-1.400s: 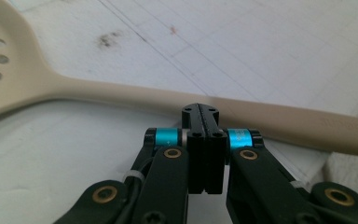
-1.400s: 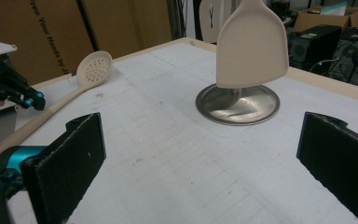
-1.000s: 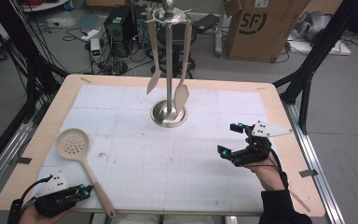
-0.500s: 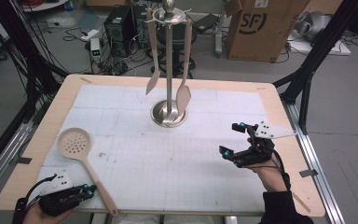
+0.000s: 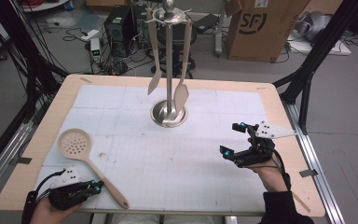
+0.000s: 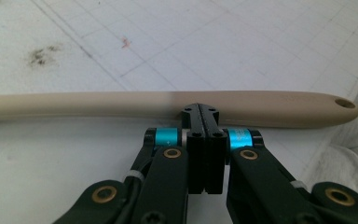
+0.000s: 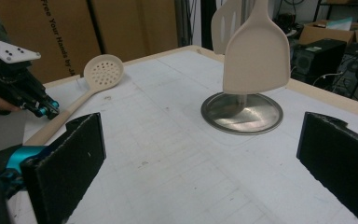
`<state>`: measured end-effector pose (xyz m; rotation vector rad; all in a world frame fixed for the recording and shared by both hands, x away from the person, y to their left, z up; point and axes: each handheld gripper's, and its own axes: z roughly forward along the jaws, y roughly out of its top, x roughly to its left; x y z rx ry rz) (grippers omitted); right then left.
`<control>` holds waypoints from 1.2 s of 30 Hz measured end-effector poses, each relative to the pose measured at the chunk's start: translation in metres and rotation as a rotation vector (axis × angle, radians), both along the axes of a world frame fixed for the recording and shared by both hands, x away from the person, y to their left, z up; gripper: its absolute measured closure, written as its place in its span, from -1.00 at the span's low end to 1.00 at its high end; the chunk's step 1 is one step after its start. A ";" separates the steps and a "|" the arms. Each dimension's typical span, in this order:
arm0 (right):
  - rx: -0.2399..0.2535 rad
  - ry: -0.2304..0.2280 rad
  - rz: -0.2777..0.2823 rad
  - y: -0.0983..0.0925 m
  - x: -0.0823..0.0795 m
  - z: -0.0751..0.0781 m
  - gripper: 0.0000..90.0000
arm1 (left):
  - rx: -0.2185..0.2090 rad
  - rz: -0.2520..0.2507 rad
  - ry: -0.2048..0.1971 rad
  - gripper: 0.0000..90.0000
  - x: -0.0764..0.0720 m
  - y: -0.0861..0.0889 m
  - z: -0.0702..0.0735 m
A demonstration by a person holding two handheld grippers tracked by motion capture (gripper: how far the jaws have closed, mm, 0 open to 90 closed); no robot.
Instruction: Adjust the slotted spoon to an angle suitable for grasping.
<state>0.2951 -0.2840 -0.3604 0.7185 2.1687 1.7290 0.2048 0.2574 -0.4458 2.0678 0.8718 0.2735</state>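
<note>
The left gripper (image 5: 98,185) is at the near left corner of the bench (image 5: 42,135), with its jaws closed together and holding nothing; in the left gripper view the tips (image 6: 200,111) are right at the side of the skimmer (image 5: 86,158) handle, and I cannot tell if they touch it. The skimmer lies flat on the white mat (image 5: 168,154) near the left edge of the bench. Its round bowl with holes points to the far side, and the handle end with a small hole (image 6: 344,103) is close to the near edge. The right gripper (image 5: 235,140) is near the right edge, above the mat, with its jaws wide open and nothing between them. At the middle of the far side stands a metal rack (image 5: 168,114) with a round base. Two spatulas (image 5: 182,93) hang from it, well apart from both grippers. Nothing lies between the left gripper and the skimmer.
</note>
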 end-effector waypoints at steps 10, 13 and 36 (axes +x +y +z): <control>0.016 -0.051 0.018 -0.004 -0.005 0.005 -1.00 | 0.038 -0.033 -0.005 0.99 0.023 -0.032 0.001; 0.019 -0.055 0.018 -0.006 -0.007 0.007 -1.00 | 0.044 -0.038 -0.003 0.99 0.034 -0.045 0.002; 0.035 -0.060 0.006 -0.017 -0.010 0.008 -0.99 | 0.027 0.049 -0.059 0.99 0.100 -0.087 -0.004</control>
